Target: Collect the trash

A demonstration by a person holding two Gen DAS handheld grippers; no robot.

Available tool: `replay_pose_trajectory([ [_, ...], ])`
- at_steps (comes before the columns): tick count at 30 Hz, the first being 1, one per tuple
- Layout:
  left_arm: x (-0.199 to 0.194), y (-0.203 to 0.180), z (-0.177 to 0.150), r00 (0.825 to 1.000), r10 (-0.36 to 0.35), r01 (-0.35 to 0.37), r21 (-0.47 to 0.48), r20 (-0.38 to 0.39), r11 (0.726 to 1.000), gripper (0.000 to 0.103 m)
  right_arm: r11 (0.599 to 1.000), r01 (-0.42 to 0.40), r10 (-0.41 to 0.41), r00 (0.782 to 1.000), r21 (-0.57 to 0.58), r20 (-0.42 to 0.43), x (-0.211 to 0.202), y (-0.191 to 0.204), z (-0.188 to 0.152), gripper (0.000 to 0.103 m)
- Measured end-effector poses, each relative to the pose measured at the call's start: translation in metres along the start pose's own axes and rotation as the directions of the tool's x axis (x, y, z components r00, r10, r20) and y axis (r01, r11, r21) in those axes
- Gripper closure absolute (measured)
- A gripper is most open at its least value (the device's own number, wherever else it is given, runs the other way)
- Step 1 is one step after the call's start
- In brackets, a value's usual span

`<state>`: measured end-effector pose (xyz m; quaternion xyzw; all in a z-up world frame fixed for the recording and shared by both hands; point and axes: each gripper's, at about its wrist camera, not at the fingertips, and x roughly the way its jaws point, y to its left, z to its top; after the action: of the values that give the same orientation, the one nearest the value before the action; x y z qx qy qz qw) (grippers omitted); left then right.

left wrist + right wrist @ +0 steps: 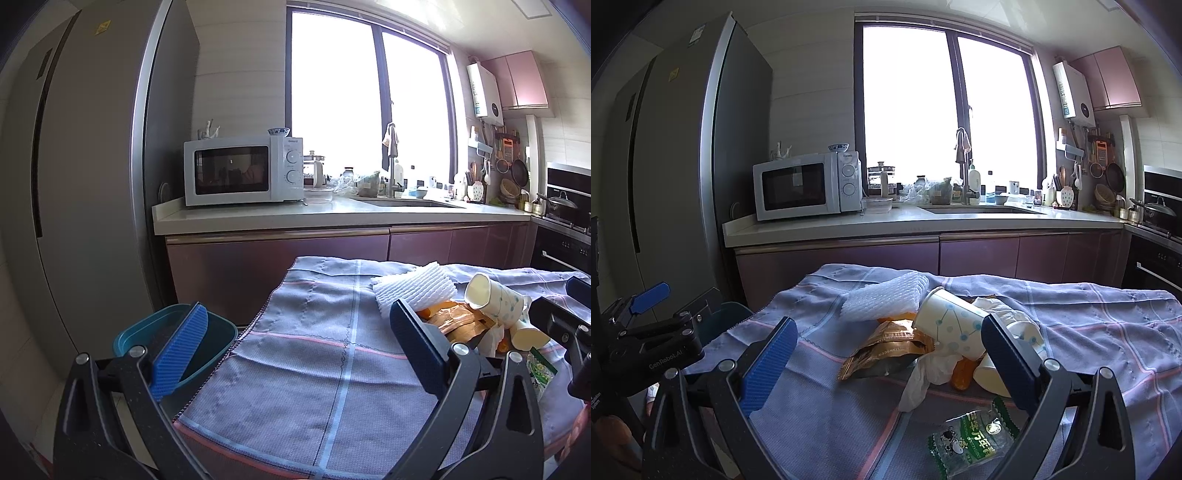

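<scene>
A table draped in a blue-grey checked cloth [1089,325] stands in a kitchen, facing a counter with a microwave [807,186] and a bright window. The trash lies heaped together near the middle of the cloth, probably gathered there so it can be picked off piece by piece: a white foam net [886,297] at the back, a dotted paper cup [951,325] tipped on its side over a brown snack wrapper [886,350], crumpled white tissue [934,365], something orange underneath, and a second cup lying behind the right finger. A clear green-printed wrapper [975,441] lies apart, nearest the camera. A teal bin [212,341] sits low beside the table's left edge, most likely to receive the trash.

The right gripper [890,350] hovers above the heap, fingers spread wide, straddling the pile, holding nothing; whether the right finger brushes a cup cannot be told. The left gripper [299,338] waits over bare cloth to the left of the pile, also spread wide and empty, its left finger hanging over the bin
</scene>
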<state>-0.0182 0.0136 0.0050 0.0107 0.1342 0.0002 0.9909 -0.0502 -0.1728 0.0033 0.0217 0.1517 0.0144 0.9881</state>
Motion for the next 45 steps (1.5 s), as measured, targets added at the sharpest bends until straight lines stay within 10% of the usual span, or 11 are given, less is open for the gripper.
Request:
replay_pose_trajectory([
  [45,-0.0019,-0.0010,-0.0039,1.000,0.009,-0.009,-0.002,-0.002,1.000,0.006,1.000,-0.009,0.009,1.000,0.014,-0.014,0.0053,-0.0004,-0.0050,0.007],
])
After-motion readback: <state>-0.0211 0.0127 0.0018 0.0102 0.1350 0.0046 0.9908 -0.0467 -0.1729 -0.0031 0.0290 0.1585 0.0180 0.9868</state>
